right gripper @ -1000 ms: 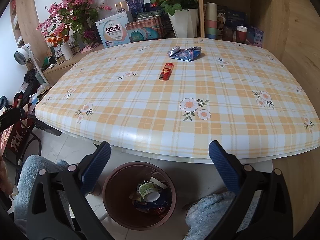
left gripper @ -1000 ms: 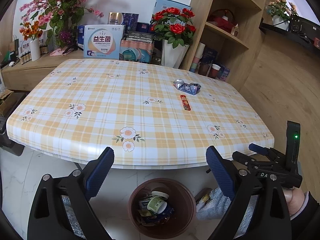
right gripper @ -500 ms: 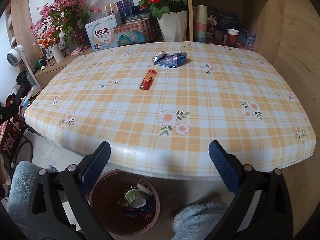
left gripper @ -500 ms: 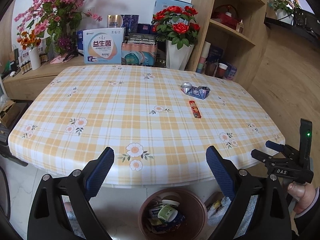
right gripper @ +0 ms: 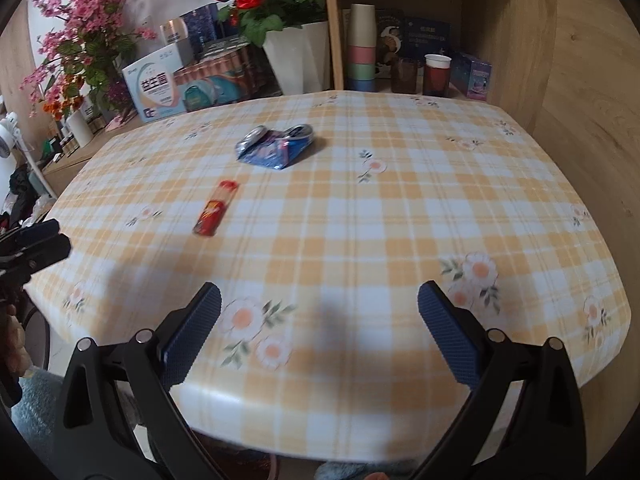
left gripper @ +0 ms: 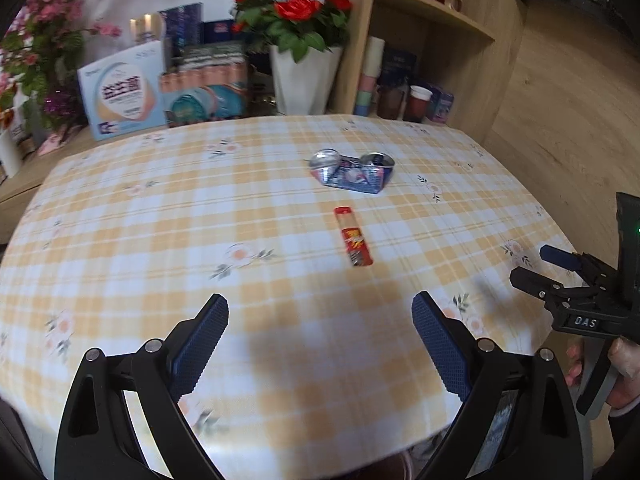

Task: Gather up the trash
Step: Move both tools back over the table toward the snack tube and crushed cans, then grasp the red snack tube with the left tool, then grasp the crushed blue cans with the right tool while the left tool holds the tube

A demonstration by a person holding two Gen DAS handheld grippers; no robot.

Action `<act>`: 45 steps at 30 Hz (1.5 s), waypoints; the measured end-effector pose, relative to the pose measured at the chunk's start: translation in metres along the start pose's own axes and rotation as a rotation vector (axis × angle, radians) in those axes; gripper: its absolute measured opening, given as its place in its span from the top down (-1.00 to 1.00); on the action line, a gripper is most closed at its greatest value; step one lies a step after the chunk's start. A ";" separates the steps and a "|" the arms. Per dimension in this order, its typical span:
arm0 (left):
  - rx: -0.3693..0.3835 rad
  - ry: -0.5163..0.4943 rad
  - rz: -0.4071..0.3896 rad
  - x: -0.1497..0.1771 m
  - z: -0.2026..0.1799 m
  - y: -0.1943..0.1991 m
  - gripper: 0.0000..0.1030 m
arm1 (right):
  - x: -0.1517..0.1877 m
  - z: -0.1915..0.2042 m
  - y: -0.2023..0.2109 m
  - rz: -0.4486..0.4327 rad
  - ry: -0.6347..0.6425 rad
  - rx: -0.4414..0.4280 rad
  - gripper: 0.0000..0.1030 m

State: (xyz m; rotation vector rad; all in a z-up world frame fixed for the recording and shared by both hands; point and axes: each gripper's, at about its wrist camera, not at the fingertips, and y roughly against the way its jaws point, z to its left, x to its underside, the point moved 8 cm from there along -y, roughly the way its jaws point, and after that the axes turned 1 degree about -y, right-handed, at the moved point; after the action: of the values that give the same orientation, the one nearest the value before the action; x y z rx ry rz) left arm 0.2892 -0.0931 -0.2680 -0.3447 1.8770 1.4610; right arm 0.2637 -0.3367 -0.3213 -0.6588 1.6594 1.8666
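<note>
A crushed blue can (left gripper: 352, 172) lies on the yellow plaid table (left gripper: 160, 240), toward the far right; it also shows in the right wrist view (right gripper: 276, 146). A red wrapper (left gripper: 353, 237) lies nearer, in front of the can, and shows in the right wrist view (right gripper: 215, 213). My left gripper (left gripper: 320, 344) is open and empty above the table's near edge. My right gripper (right gripper: 318, 332) is open and empty over the near edge, and shows at the right of the left wrist view (left gripper: 560, 276).
Behind the table stand a white vase of red roses (left gripper: 302, 76), boxes (left gripper: 120, 92) and pink flowers (right gripper: 88, 32). A wooden shelf (right gripper: 420, 60) with stacked cups stands at the back right. A bin rim (left gripper: 388, 468) peeks under the near edge.
Both grippers have risen and moved forward over the table's near edge. The bin below has almost dropped out of view. The can and wrapper appear larger.
</note>
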 end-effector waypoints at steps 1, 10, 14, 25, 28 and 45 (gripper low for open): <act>0.006 -0.014 0.015 -0.006 -0.005 -0.016 -0.76 | -0.004 -0.002 -0.004 0.001 0.001 -0.004 -0.89; -0.007 -0.107 0.124 -0.034 -0.031 -0.115 -0.44 | -0.041 -0.011 -0.041 -0.001 -0.001 -0.031 -0.89; -0.023 -0.111 0.159 -0.037 -0.029 -0.139 -0.33 | -0.049 -0.011 -0.053 0.009 -0.030 -0.047 -0.89; -0.007 -0.133 0.173 -0.030 -0.025 -0.152 0.57 | -0.058 -0.011 -0.085 0.071 -0.043 -0.012 -0.88; 0.018 -0.087 0.160 -0.030 -0.015 -0.147 0.57 | -0.066 -0.010 -0.091 0.064 -0.057 -0.031 -0.88; -0.014 0.151 0.011 -0.042 0.096 -0.076 0.57 | -0.137 0.046 -0.174 0.056 0.062 -0.003 -0.85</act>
State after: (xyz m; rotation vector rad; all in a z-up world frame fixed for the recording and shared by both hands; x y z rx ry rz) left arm 0.4009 -0.0376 -0.3044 -0.4630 1.9912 1.4922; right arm 0.4832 -0.2876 -0.3482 -0.6840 1.7315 1.9059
